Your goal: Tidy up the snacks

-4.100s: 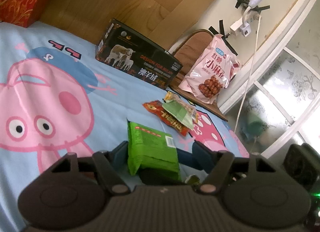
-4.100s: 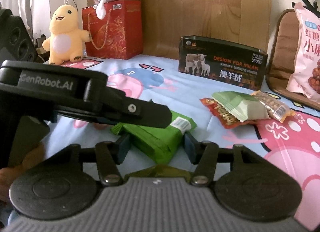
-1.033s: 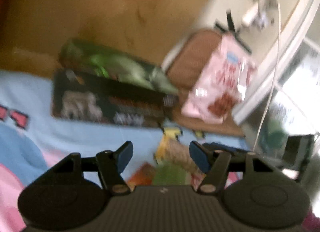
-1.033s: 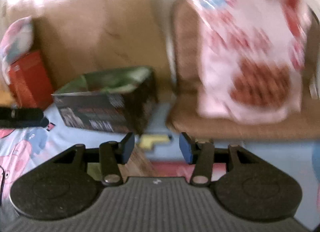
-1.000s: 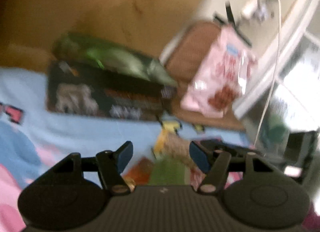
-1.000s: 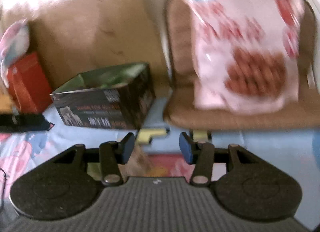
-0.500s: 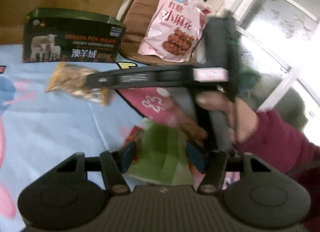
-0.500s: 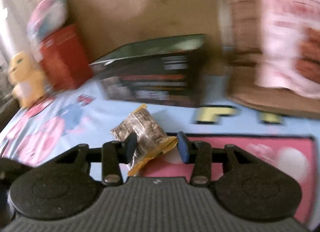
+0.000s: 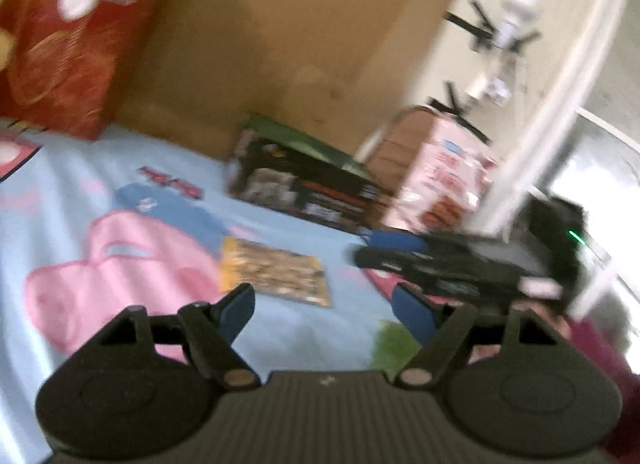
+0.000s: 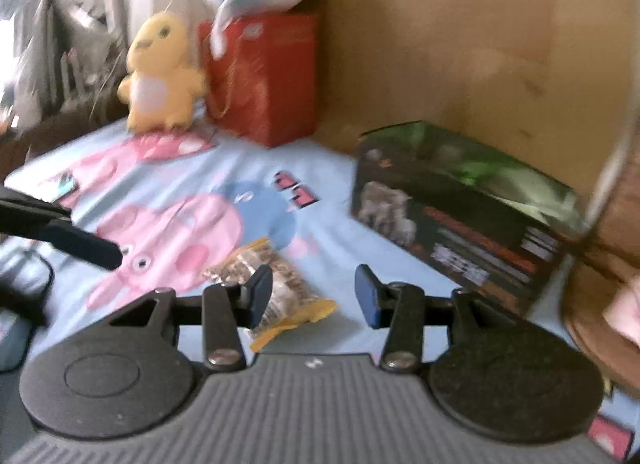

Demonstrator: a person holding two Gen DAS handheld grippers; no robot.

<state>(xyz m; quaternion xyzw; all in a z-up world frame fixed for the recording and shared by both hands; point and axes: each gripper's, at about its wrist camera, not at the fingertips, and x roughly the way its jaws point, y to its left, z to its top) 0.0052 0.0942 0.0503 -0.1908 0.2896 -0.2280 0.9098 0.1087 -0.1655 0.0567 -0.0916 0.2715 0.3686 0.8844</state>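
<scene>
We are holding our left gripper (image 9: 322, 306) low over the pale blue cartoon bedsheet (image 9: 72, 184), fingers spread with nothing between them; our right gripper (image 10: 314, 290) is likewise gaping wide. The crinkled yellow-edged clear snack packet (image 9: 272, 270) is lying flat on the sheet, just beyond the left fingertips, near the black rectangular cardboard box (image 10: 460, 232) farther back.

A wooden headboard (image 10: 460, 44) backs the cartoon-pig bedsheet (image 10: 192, 184); a cream wall (image 9: 560, 4) and bright window (image 9: 600, 168) stand alongside.
</scene>
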